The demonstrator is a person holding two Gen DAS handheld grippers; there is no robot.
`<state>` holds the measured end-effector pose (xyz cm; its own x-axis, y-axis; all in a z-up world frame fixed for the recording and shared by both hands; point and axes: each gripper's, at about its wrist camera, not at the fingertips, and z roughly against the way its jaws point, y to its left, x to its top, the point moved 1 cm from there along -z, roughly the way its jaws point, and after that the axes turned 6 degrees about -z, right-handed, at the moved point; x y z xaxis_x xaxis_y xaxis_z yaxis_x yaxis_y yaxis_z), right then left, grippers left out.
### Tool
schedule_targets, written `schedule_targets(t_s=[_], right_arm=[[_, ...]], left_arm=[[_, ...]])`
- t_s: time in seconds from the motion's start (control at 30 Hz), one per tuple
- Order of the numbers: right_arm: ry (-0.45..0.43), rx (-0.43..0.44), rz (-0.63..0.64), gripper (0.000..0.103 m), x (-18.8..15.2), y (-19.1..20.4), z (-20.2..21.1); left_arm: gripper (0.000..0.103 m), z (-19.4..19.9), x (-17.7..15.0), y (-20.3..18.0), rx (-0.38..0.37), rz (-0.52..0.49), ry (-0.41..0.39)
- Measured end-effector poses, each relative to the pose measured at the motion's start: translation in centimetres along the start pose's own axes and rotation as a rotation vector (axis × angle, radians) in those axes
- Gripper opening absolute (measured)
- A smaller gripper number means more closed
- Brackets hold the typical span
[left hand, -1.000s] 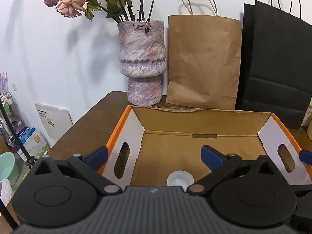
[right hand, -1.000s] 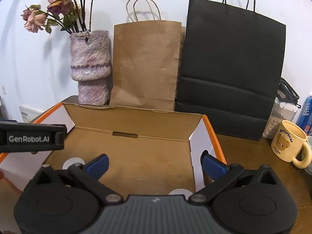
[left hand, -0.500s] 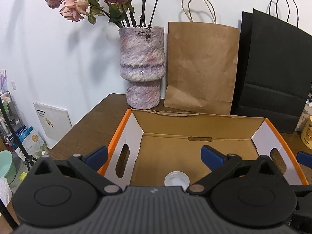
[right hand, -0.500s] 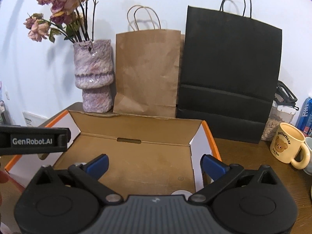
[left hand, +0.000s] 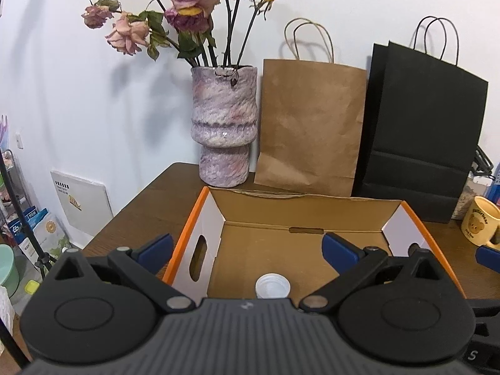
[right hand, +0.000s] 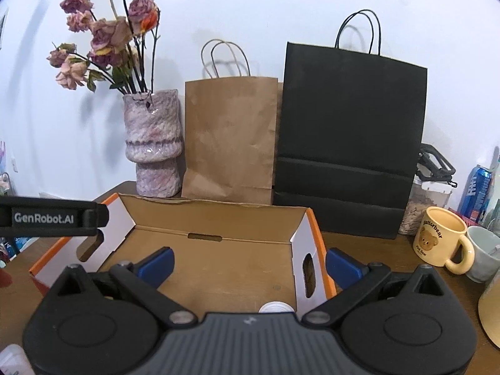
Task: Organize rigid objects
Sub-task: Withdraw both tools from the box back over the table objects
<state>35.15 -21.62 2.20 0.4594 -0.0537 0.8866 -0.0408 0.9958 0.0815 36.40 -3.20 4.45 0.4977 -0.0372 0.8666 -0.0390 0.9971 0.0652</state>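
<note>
Left wrist view: your left gripper has its fingers spread, holding nothing.
Right wrist view: your right gripper likewise released.
Cap: white cap lies lower centre, inside cardboard box.

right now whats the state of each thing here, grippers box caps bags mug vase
left gripper: open, holding nothing
right gripper: open, holding nothing
cardboard box: open-topped, upright on the table
white cap: lying inside the box, hollow side up
brown paper bag: standing upright
black paper bag: standing upright
yellow bear mug: upright
vase: upright, holding wilted roses
</note>
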Motion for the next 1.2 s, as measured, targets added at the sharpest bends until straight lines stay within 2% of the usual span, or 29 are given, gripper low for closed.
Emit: schedule_targets(t_s=[0.57,1.2], right_arm=[[-0.045,0.025,-0.017,0.103,-1.7,-0.5,6.7],[-0.012,0.054,-0.008,0.103,-7.3,0.9,14.0]], left_arm=[[0.103,6.4,-1.8,0.2,-0.021,-0.038,-0.052],[0.103,13.2,-7.2,2.0,-0.032,-0.061,-0.039]])
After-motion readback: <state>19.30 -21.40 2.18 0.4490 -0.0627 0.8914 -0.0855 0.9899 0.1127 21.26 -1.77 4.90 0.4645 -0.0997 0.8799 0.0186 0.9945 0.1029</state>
